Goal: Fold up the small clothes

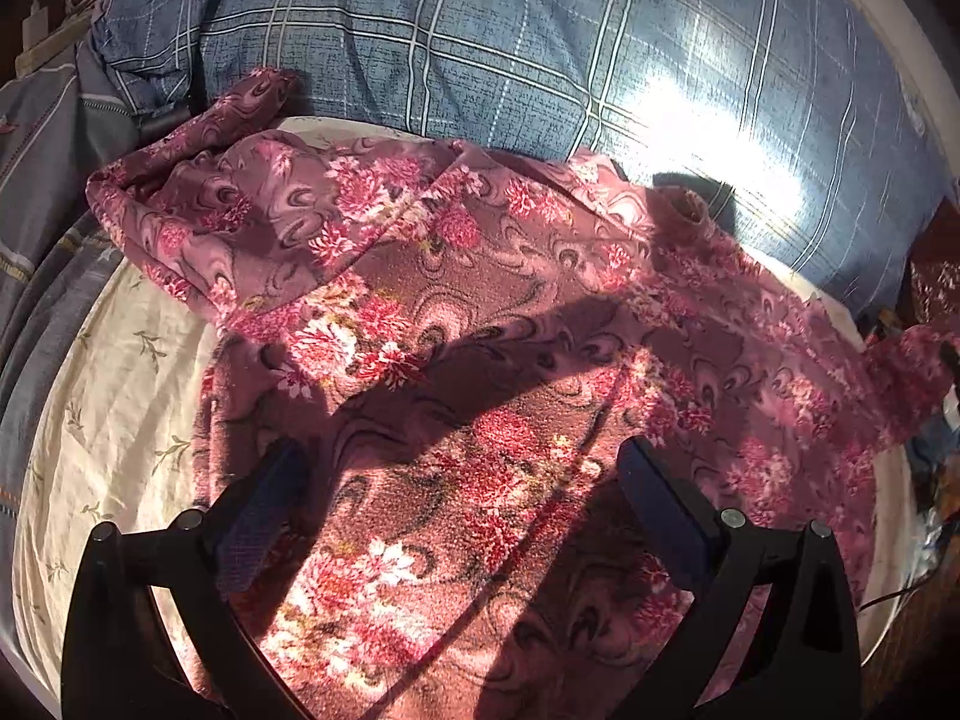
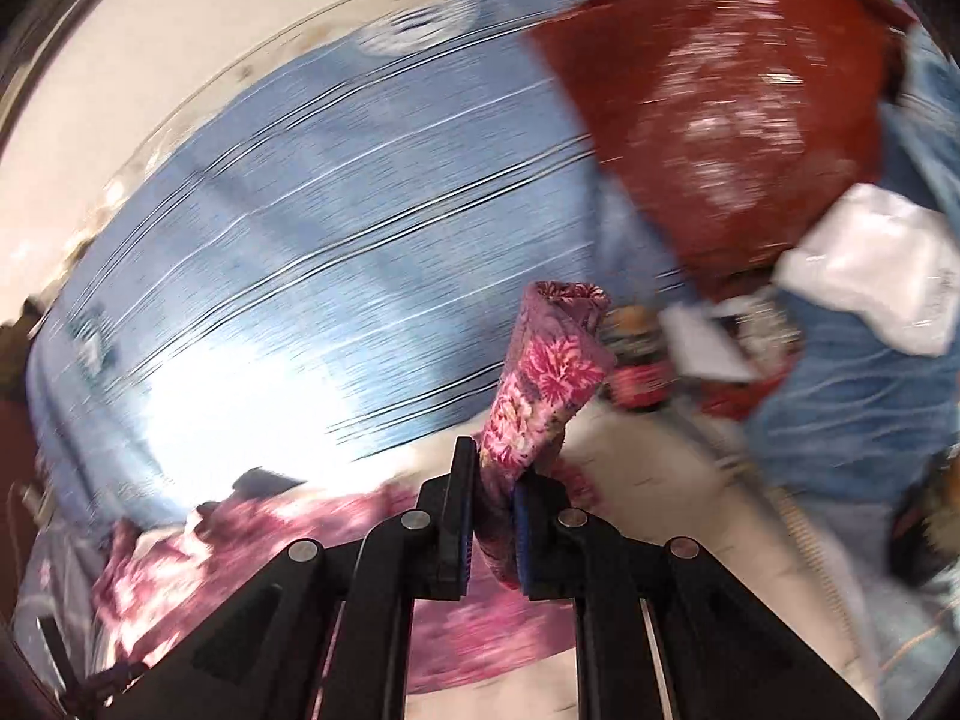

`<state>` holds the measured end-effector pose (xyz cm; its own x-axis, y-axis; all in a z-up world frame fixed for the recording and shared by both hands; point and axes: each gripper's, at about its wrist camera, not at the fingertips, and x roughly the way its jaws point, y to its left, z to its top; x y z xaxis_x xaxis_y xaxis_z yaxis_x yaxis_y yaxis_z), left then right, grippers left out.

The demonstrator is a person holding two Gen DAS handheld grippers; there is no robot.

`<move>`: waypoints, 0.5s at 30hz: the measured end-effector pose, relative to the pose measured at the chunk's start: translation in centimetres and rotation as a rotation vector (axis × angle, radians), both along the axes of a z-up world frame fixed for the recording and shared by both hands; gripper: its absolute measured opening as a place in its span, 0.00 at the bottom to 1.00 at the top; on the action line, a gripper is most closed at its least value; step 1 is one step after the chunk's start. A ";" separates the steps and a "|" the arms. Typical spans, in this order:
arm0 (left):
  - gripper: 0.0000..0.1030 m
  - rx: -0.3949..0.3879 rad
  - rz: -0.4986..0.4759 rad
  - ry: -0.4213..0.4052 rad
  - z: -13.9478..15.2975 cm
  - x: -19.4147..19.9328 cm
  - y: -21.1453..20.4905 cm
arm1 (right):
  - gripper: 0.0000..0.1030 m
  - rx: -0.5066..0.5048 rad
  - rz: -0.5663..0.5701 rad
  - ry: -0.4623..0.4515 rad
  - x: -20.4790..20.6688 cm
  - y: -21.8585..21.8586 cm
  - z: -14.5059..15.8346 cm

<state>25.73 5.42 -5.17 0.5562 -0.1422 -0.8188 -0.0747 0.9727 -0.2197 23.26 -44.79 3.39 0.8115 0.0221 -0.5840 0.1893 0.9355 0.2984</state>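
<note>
A pink floral garment (image 1: 456, 330) lies spread and rumpled on a cream bed sheet (image 1: 108, 396), one sleeve bunched at the upper left. My left gripper (image 1: 462, 468) is open just above the garment's lower part, its fingers wide apart with nothing between them. My right gripper (image 2: 495, 480) is shut on a sleeve end of the floral garment (image 2: 540, 372), which stands up from between the fingers. The rest of the garment (image 2: 252, 546) trails at the lower left of that blurred view.
A blue checked pillow (image 1: 540, 42) lies behind the garment and also fills the right wrist view (image 2: 312, 228). Grey bedding (image 1: 42, 180) lies at the left. A dark red cloth (image 2: 732, 114), white paper (image 2: 870, 276) and blue fabric (image 2: 852, 402) are piled at the right.
</note>
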 end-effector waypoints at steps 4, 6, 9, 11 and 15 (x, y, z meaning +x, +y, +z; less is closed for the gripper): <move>1.00 0.002 0.004 -0.055 2.3 -1.2 1.4 | 0.10 0.018 0.093 0.032 1.6 4.9 -1.1; 1.00 0.011 -0.003 -0.071 3.2 -1.7 2.0 | 0.10 0.038 0.145 0.046 1.9 7.8 -1.4; 1.00 0.028 -0.003 -0.092 3.8 -2.6 2.7 | 0.10 0.060 0.230 0.069 2.6 12.6 -1.7; 1.00 0.030 0.001 -0.095 3.9 -3.0 3.2 | 0.10 0.064 0.298 0.084 3.0 16.2 -1.9; 1.00 0.010 0.024 -0.098 3.9 -3.6 4.8 | 0.10 0.068 0.435 0.126 4.0 23.4 -2.7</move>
